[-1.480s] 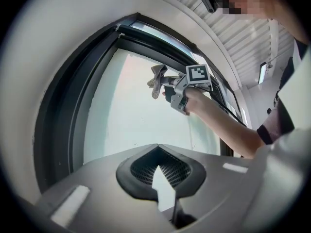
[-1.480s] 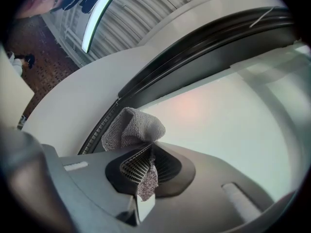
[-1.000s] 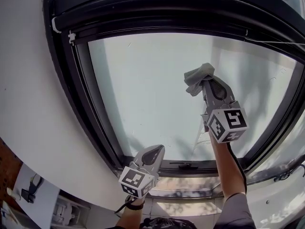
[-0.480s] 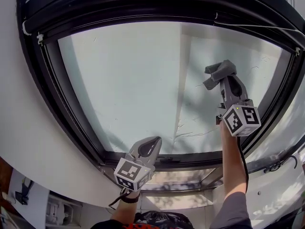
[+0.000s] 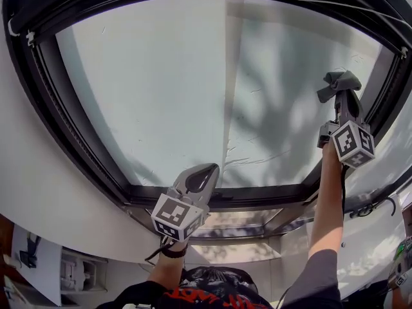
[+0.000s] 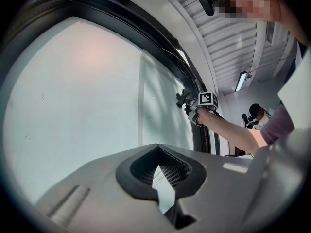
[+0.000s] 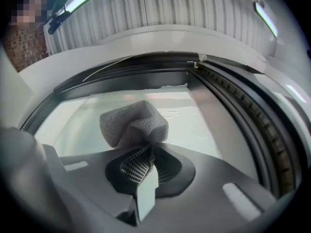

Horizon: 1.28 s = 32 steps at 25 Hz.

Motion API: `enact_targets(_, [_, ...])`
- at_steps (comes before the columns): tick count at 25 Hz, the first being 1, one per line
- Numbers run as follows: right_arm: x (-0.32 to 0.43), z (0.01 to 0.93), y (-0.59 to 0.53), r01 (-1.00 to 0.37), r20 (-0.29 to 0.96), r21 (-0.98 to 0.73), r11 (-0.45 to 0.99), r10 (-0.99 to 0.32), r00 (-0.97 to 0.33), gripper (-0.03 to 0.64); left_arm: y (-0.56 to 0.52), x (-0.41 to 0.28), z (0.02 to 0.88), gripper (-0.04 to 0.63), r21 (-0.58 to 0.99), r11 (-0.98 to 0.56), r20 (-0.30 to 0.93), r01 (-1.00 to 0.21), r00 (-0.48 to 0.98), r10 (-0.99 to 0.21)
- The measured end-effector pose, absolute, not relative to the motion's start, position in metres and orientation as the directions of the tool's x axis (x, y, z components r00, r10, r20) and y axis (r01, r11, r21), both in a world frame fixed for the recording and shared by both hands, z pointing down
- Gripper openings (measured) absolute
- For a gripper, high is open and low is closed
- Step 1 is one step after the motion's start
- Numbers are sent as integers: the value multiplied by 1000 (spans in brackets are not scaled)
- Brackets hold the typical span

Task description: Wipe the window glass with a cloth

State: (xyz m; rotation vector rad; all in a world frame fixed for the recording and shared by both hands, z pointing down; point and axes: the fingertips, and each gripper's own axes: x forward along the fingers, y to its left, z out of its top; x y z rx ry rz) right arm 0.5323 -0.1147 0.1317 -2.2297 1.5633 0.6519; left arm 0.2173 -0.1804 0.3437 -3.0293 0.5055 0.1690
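Note:
The window glass (image 5: 180, 89) fills most of the head view inside a black frame (image 5: 77, 140). My right gripper (image 5: 344, 96) is raised at the glass's right edge, shut on a bunched grey cloth (image 5: 340, 81) that presses against the pane close to the frame. In the right gripper view the cloth (image 7: 133, 123) bulges out past the jaws over the glass (image 7: 97, 110). My left gripper (image 5: 205, 171) hangs low at the bottom rail, shut and holding nothing. Its own view shows the pane (image 6: 87, 96) and the far right gripper (image 6: 188, 101).
A white wall (image 5: 38, 192) curves round the frame's left side. The frame's black bottom rail (image 5: 257, 195) runs under the glass, with a pale sill (image 5: 238, 227) below it. A dark cable (image 5: 370, 208) hangs at the lower right. The ribbed side frame (image 7: 243, 115) stands just right of the cloth.
My right gripper has carried the cloth rightwards across the glass, from near the middle to the right frame. The left gripper has stayed by the bottom rail.

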Motion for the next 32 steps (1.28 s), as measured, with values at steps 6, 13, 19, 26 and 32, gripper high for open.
enact_targets(6, [589, 152, -89, -908, -530, -127, -399, -746, 402, 17, -171, 229, 348, -9, -56, -948, -115, -313, 945, -305])
enact_targets(13, [498, 147, -131, -975, -560, 5, -224, -808, 183, 17, -169, 219, 353, -9, -69, -945, -83, -320, 946, -314])
enact_targets(19, [341, 156, -205, -989, -549, 148, 9, -831, -90, 15, -186, 162, 351, -11, -73, -899, -85, -431, 901, -425])
enact_targets(26, [159, 178, -285, -930, -455, 157, 333, -811, -367, 15, -209, 48, 348, -9, -40, -784, -119, -619, 782, -612])
enact_targets(32, [47, 185, -341, -850, -393, 72, 522, -768, -505, 16, -220, -49, 354, -9, 0, -651, -125, -759, 646, -753])
